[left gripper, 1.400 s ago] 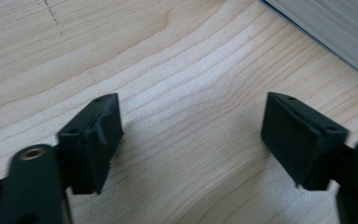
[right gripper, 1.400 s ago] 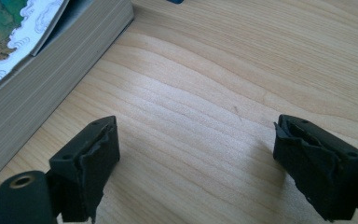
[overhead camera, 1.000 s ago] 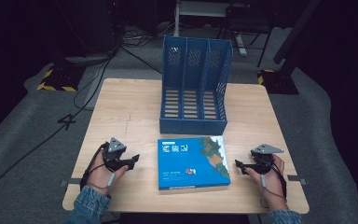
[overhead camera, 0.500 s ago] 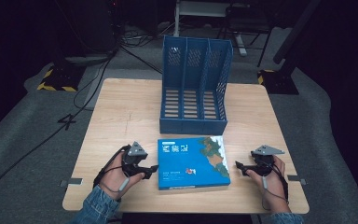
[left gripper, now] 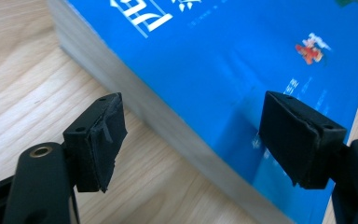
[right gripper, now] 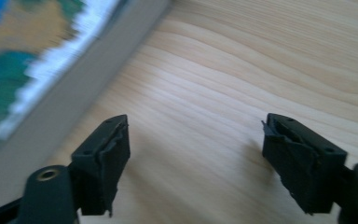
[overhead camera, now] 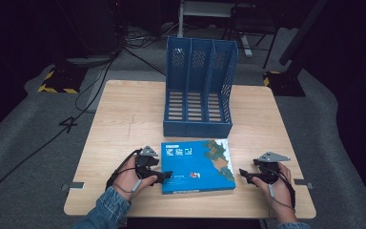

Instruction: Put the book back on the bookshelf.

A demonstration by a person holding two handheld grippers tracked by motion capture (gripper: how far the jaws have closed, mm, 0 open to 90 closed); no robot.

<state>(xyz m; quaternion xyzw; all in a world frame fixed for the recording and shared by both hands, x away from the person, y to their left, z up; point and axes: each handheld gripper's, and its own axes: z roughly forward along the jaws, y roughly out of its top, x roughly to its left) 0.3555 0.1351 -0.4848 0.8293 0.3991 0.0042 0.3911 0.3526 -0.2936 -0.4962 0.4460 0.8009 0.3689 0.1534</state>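
A thick blue book [overhead camera: 198, 165] lies flat on the wooden table [overhead camera: 124, 124], near its front edge. My left gripper [overhead camera: 164, 175] is at the book's left edge, and its jaws have just been opening. In the left gripper view the book [left gripper: 242, 60] has its side edge between the wide-apart jaws of the left gripper [left gripper: 191, 100], one jaw over the cover and one over the wood, with neither pad pressing. My right gripper [overhead camera: 244, 175] rests just right of the book. Its jaws have just been closing a little. In the right gripper view the right gripper [right gripper: 196, 119] is open over bare wood, the book [right gripper: 23, 60] off to its upper left.
A blue three-slot file rack [overhead camera: 198, 90] stands upright behind the book at the table's middle. Black cables trail from both grippers. Dark floor with cables and stands surrounds the table.
My left hand has slid right from the open table up to the book's left edge, and its jaws now straddle that edge. The right hand has stayed put.
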